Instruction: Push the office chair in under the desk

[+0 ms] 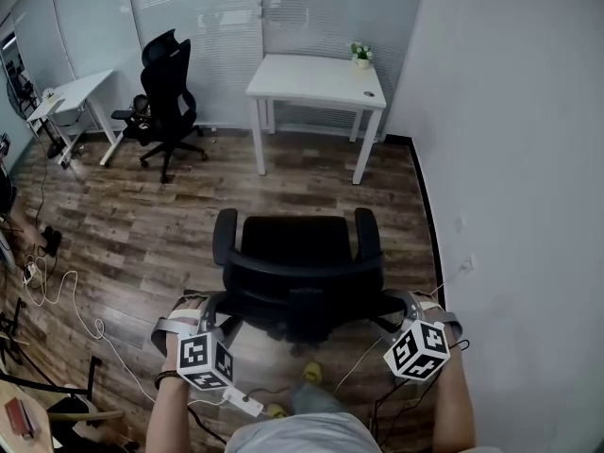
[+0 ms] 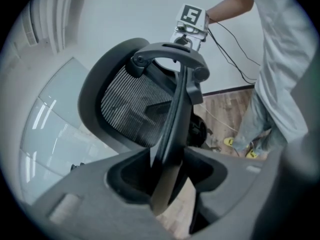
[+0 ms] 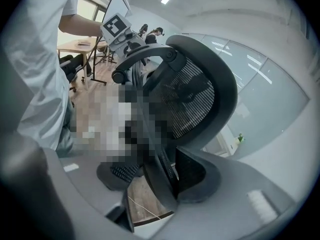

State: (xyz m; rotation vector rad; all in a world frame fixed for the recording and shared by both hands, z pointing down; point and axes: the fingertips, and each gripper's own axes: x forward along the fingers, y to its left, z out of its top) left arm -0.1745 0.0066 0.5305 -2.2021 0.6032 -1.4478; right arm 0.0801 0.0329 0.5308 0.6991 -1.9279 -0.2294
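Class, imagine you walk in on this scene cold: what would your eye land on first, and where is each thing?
The black office chair dominates the middle of the wooden floor, seen from behind. The left gripper and right gripper each straddle an edge of its backrest, jaws apart. Beyond it, a white desk stands against the far wall.
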